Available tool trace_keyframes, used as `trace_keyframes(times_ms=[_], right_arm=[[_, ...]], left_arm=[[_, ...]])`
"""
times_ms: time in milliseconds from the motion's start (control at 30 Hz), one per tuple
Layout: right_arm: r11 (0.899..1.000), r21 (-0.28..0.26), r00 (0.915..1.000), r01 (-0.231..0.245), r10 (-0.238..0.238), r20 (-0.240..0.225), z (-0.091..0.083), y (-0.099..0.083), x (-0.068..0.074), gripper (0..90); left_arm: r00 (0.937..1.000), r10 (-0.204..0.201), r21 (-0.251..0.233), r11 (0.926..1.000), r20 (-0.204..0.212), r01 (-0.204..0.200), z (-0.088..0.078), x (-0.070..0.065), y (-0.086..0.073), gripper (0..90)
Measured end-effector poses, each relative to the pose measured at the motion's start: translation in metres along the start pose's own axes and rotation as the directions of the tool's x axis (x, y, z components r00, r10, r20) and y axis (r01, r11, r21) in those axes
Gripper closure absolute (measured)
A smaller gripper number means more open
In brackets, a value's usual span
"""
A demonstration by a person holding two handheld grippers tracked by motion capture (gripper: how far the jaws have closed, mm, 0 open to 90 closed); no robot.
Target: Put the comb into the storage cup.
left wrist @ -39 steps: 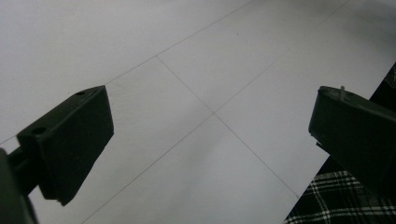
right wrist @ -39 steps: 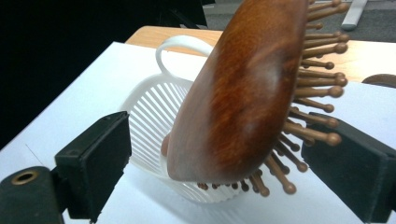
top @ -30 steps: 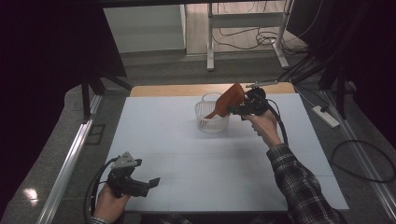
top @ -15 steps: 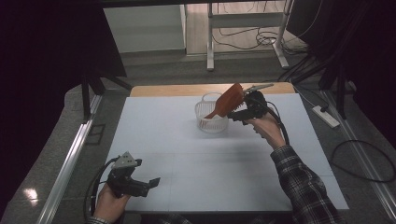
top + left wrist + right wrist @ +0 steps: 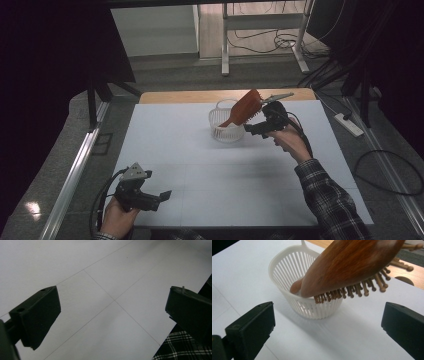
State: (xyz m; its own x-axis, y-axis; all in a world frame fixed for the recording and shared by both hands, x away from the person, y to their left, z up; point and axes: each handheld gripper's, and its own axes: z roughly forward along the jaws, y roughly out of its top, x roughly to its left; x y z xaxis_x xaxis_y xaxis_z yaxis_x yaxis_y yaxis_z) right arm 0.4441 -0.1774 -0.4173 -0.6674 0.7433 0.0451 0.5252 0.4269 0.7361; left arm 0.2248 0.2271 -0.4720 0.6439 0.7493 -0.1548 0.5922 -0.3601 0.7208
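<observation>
**Handheld gripper pair and wearer — appearance**

Left gripper [image 5: 159, 196]: black body of blocky moulded parts, a grey three-cornered plate on top, a black cable looping from its rear. In the left gripper view its jaws are matt black wedge-shaped blocks, one with two small round holes in its upper face.

Right gripper [image 5: 251, 129]: black body too, grey plate tilted on top, black cable trailing along the forearm. Its jaws match — thick, flat-faced, matt black.

Sleeve [image 5: 330, 205]: long, dark plaid with thin white check lines.
</observation>
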Motion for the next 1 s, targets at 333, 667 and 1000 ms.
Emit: trace_keyframes(times_ms=[333, 667, 1000], right_arm=[[0.999, 0.007, 0.9994, 0.034, -0.034, -0.003, -0.007, -0.004, 0.004, 0.0], [0.999, 0.011, 0.9989, 0.046, -0.046, -0.007, -0.013, -0.012, 0.006, 0.0], [0.999, 0.015, 0.9987, 0.051, -0.051, -0.008, -0.018, -0.02, 0.007, 0.0]], left_arm=[[1.0, -0.002, -0.003, 1.0, 0.005, 0.002, -0.001, 0.001, 0.0, 0.9], [0.9998, -0.02, -0.017, 0.9997, 0.004, 0.021, -0.003, 0.002, -0.001, 0.3], [0.9998, -0.02, -0.017, 0.9997, 0.002, 0.02, -0.006, 0.002, -0.002, 0.0]])
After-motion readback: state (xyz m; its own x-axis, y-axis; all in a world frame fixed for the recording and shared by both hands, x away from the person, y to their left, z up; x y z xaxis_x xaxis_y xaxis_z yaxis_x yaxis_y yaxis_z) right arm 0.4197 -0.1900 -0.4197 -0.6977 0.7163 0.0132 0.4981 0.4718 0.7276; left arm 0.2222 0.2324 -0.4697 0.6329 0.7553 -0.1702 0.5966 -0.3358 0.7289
